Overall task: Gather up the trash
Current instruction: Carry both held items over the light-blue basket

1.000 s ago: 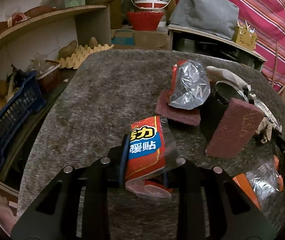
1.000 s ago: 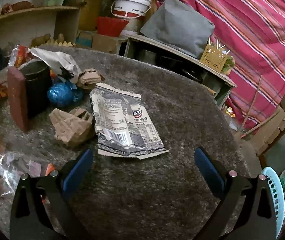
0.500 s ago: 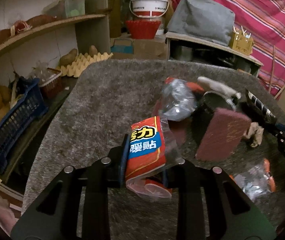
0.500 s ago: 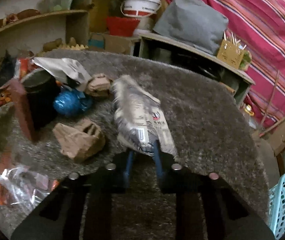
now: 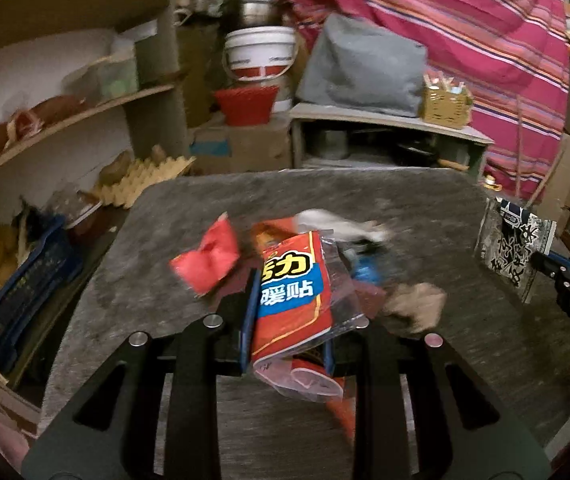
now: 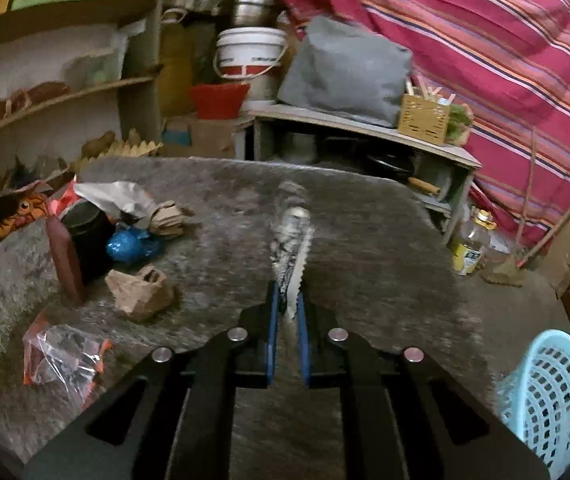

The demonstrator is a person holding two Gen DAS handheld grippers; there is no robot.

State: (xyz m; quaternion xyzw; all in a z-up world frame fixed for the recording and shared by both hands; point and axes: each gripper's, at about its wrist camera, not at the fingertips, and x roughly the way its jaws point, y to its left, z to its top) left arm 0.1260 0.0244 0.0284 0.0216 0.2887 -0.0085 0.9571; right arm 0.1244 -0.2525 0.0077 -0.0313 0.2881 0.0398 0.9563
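A second ago my right tool (image 6: pixel 287 312) stood wide over the grey snack wrapper (image 6: pixel 291 256) lying flat on the counter (image 6: pixel 365 240); now its blue pads are closing on that wrapper's bottom edge, and the wrapper stands edge-on above the carpeted top instead of lying on it. From the left view I can see it hanging off to the right, clear of the counter. My left tool (image 5: pixel 287 320) has kept its clamp on the red heat-pad packet (image 5: pixel 291 292), which juts up between the pads with a loose clear flap trailing below.

Both loads are thin film held by one margin. I judge the grey wrapper the likelier to slip, since only a narrow serrated strip sits between the pads and a quick swing could pull it free. The packet's dangling flap could snag on the crumpled brown paper (image 6: pixel 141 290) or the other litter near the dark cup (image 6: pixel 87 236).

The pale blue basket (image 6: pixel 551 396) sits low beyond the counter's right corner, and may be where these belong. Releasing from above and to one side could send a light wrapper past its rim.
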